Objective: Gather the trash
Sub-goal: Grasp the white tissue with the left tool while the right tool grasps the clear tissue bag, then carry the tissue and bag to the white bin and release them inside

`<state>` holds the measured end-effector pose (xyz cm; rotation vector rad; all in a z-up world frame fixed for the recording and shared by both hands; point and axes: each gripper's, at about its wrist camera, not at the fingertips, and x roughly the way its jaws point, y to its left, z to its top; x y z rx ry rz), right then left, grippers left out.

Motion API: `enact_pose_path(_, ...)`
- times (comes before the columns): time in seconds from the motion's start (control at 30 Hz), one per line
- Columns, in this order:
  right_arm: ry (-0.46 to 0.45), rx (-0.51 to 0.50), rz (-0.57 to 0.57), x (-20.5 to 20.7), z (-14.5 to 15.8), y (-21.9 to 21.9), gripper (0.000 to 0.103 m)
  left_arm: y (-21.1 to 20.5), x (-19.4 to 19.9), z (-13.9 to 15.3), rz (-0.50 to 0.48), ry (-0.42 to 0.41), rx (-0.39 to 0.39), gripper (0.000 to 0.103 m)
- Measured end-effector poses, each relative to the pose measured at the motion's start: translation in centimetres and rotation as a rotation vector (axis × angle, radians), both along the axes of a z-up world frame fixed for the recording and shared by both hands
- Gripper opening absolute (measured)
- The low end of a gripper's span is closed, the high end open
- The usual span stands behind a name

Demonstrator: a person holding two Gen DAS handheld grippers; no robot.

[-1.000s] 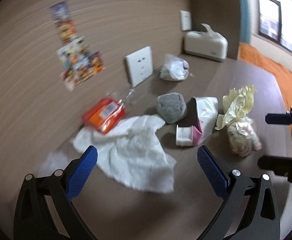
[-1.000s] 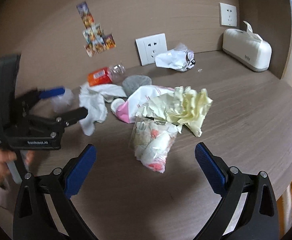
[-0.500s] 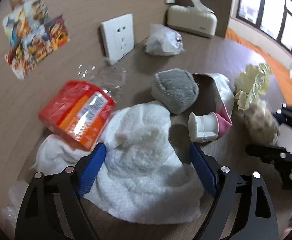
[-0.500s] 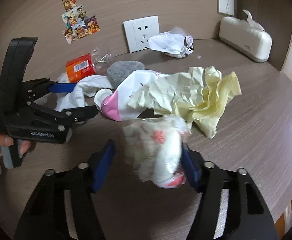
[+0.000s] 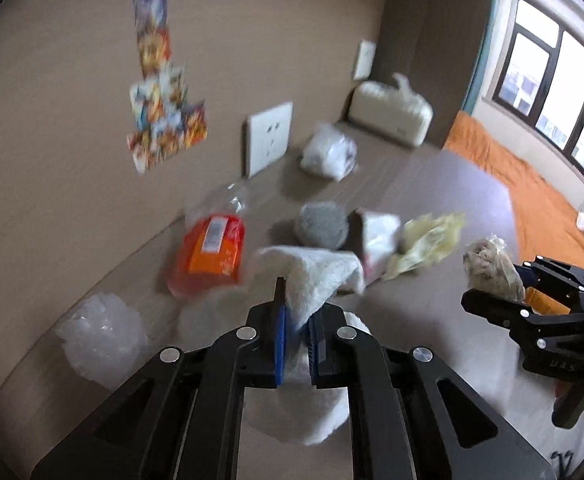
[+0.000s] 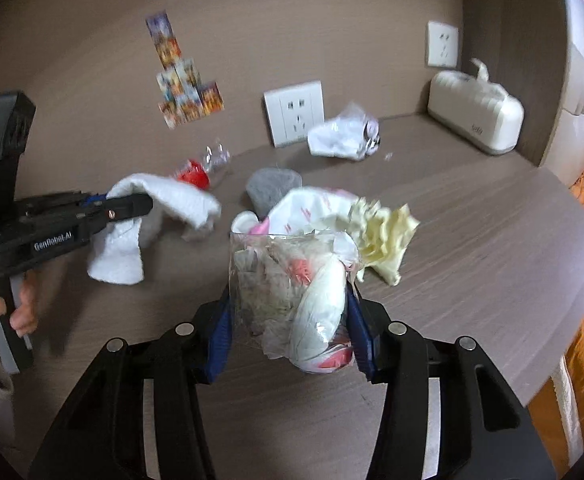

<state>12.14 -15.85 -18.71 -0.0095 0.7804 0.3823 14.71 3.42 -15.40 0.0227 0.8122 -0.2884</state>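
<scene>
My left tool point(image 5: 295, 334) has just closed on the white towel point(image 5: 315, 276); my right tool point(image 6: 288, 330) grips the clear bag point(image 6: 292, 292), right of that towel.

bedroom at home: orange bed point(image 5: 531, 196) by window point(image 5: 551, 92), tissue box point(image 6: 476, 112) on wood desk point(image 6: 491, 240)

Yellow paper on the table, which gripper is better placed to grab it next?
Probably right. The right gripper sits just in front of the yellow paper; the left gripper is farther off. Both are full, though: right holds the bag, left the white cloth.
</scene>
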Motion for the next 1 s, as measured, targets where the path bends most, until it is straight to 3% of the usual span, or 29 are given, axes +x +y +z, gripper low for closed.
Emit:
enact_pose_path(0.27,-0.062,0.044,-0.016,-3.5,4.4,-6.5,0.051,-7.2,-4.9,4.7,-0.055,-0.11,0.02,0.008)
enact_pose_path(0.43,-0.096,0.062,0.047,-5.3,4.3,-13.1,0.051,-13.1,-7.2,5.7,0.023,-0.156,0.065,0.008)
enact_pose_path(0.63,-0.125,0.08,0.236,-6.7,3.9,-22.3,0.051,-20.7,-8.5,8.2,0.268,-0.234,0.146,0.008)
enact_pose_path(0.77,-0.113,0.058,0.33,-7.8,4.6,-27.7,0.051,-26.2,-9.6,11.3,0.366,-0.284,0.202,0.008)
enact_pose_path(1.0,-0.063,0.099,0.334,-9.8,4.5,-33.6,0.051,-33.6,-11.2,15.0,0.365,-0.359,0.244,0.008)
